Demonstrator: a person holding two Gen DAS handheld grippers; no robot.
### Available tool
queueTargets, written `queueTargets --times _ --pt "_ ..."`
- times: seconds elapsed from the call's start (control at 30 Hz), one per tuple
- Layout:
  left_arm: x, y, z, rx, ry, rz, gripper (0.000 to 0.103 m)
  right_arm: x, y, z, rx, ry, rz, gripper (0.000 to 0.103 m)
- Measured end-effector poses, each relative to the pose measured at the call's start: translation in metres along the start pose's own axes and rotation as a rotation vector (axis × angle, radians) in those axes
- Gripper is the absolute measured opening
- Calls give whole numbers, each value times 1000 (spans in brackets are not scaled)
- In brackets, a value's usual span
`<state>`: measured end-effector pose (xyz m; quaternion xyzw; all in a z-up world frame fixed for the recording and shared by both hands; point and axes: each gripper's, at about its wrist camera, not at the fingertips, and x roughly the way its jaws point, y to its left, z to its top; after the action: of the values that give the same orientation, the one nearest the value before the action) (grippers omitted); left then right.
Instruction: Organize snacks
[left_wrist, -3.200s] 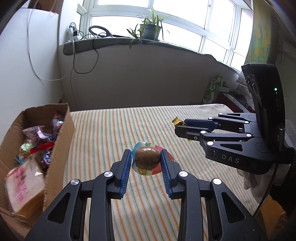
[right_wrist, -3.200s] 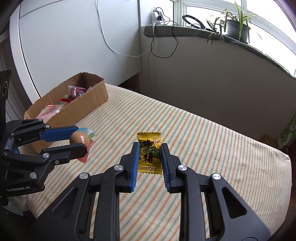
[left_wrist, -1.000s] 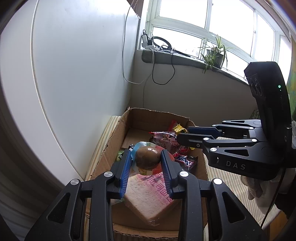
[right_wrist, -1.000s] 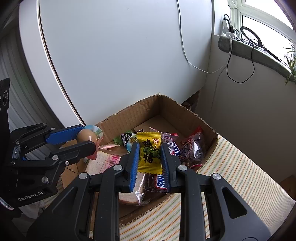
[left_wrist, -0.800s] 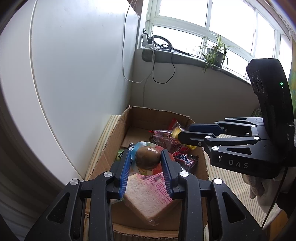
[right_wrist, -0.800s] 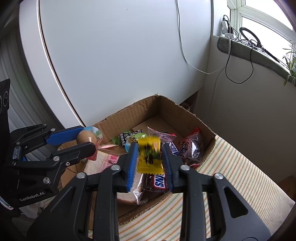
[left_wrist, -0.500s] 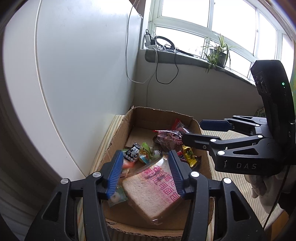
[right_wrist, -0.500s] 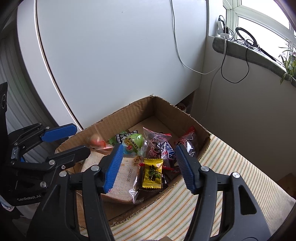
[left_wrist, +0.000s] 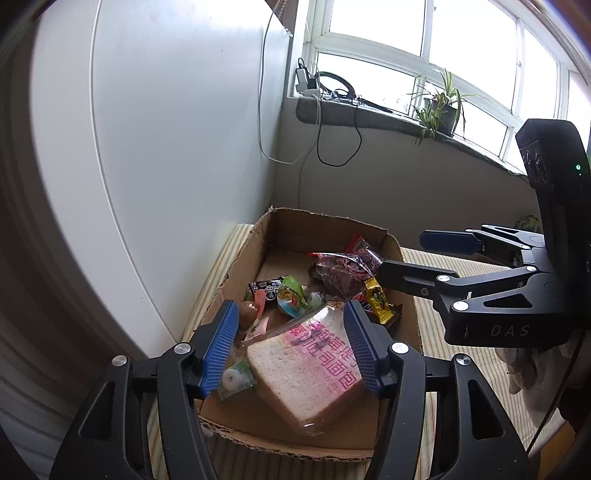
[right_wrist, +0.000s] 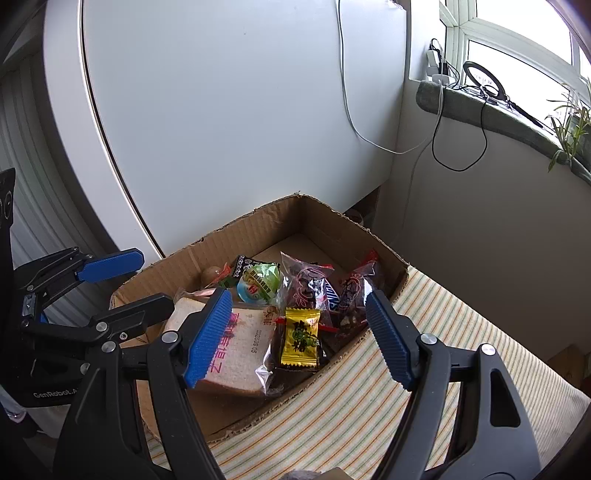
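An open cardboard box (left_wrist: 240, 266) (right_wrist: 221, 243) on the striped bed holds several snacks. The yellow candy (right_wrist: 301, 339) (left_wrist: 378, 301) lies loose on top of dark packets beside the bagged bread slice (right_wrist: 240, 343) (left_wrist: 310, 369). The brown egg-shaped snack (left_wrist: 248, 312) (right_wrist: 209, 274) rests in the box's left side near the wall. My left gripper (left_wrist: 289, 306) (right_wrist: 155, 277) hovers over the box with its jaws opening and nothing between them. My right gripper (right_wrist: 298, 293) (left_wrist: 402, 253) also hangs above the box, jaws opening, holding nothing.
A green jelly cup (right_wrist: 258, 282), a chocolate bar (right_wrist: 330, 291) and dark red packets fill the box's middle. A white panel (right_wrist: 240, 129) stands behind the box. The striped bed cover (right_wrist: 424, 369) stretches right. Cables and a potted plant (left_wrist: 439, 110) sit on the windowsill.
Both grippers opened over the box. The egg-shaped snack fell from the left one into the box's left side, and the yellow candy dropped from the right one onto the packets.
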<state>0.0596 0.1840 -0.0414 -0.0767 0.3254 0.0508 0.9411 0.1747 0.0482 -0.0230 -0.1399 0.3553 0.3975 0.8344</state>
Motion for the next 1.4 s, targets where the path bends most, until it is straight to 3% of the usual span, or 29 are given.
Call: queueTargets --times 0.27,0.4,0.47,0.7,0.8,0.87,1.4 --pt "-15 -8 -5 -7 -27 29 61 -27 -4 -11 18 -48 -14 78" --pt "-26 -13 -10 -9 -45 49 63 -45 -5 -18 31 -82 -18 90" --pt "-31 -17 -13 -2 -49 62 68 -55 -4 -23 26 -101 -26 90" --pt "-52 -25 -21 -31 -84 98 68 -84 1 -42 38 -141 -61 91" --pt "-59 -30 -25 -28 -93 117 72 -96 -2 -51 75 -161 -76 100" --pt "-63 -34 -27 -20 -98 128 77 -103 -3 -57 88 -175 -93 100" --pt "-71 -38 -36 -54 -109 154 78 -123 1 -71 74 -200 -152 100"
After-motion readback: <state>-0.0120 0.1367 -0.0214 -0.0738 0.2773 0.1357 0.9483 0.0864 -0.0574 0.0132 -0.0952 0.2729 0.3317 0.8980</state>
